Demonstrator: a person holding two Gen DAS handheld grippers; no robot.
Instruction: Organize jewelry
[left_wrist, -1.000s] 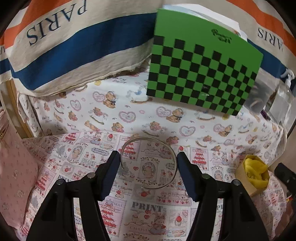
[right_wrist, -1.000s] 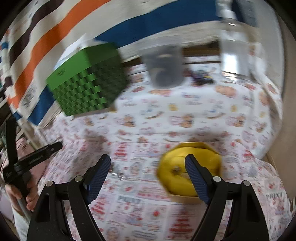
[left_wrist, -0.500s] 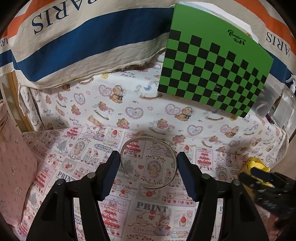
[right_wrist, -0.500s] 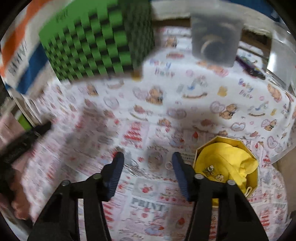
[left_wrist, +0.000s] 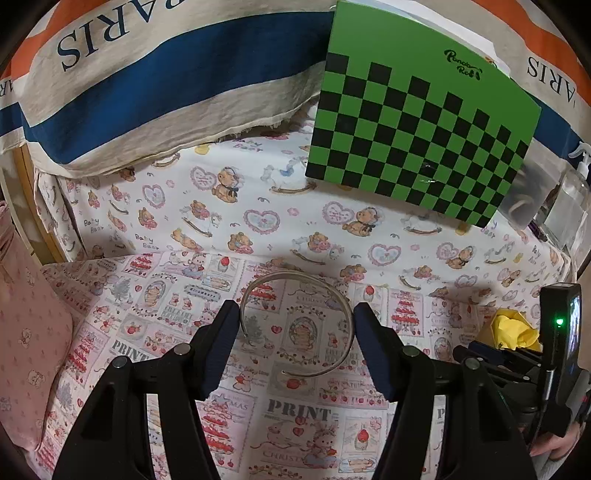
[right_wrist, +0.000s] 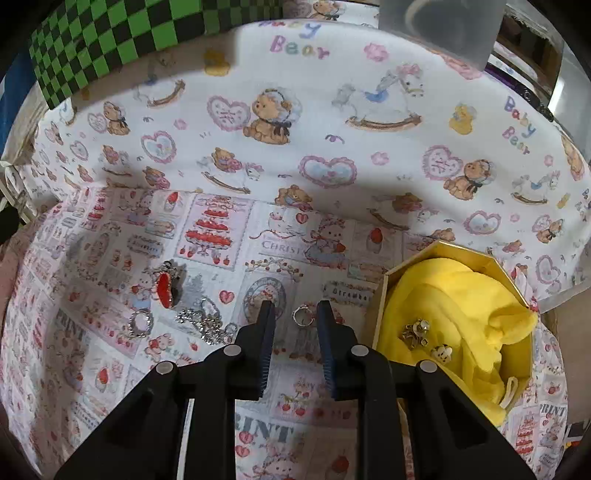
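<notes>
The job is partly done. In the right view, the gold box (right_wrist: 384, 295) at the lower right has a yellow cloth (right_wrist: 461, 295) inside, and two small charms (right_wrist: 417, 328) already lie on it. More jewelry waits on the printed cloth (right_wrist: 332, 92) of the surface: a small ring (right_wrist: 303, 316) in the middle, a red charm (right_wrist: 164, 288), a round sparkly ring (right_wrist: 140, 323) and a shiny chain (right_wrist: 207, 321) at the lower left. The right claw (right_wrist: 294, 317) has just been closing, and the small ring sits between its tips, but the pads do not seem to squeeze it yet. In the left view, the left claw (left_wrist: 295, 325) holds a silver bangle (left_wrist: 297, 321) between its two fingers, in the middle of the frame. The bangle, ring, charm and chain must all go in the box, I think.
</notes>
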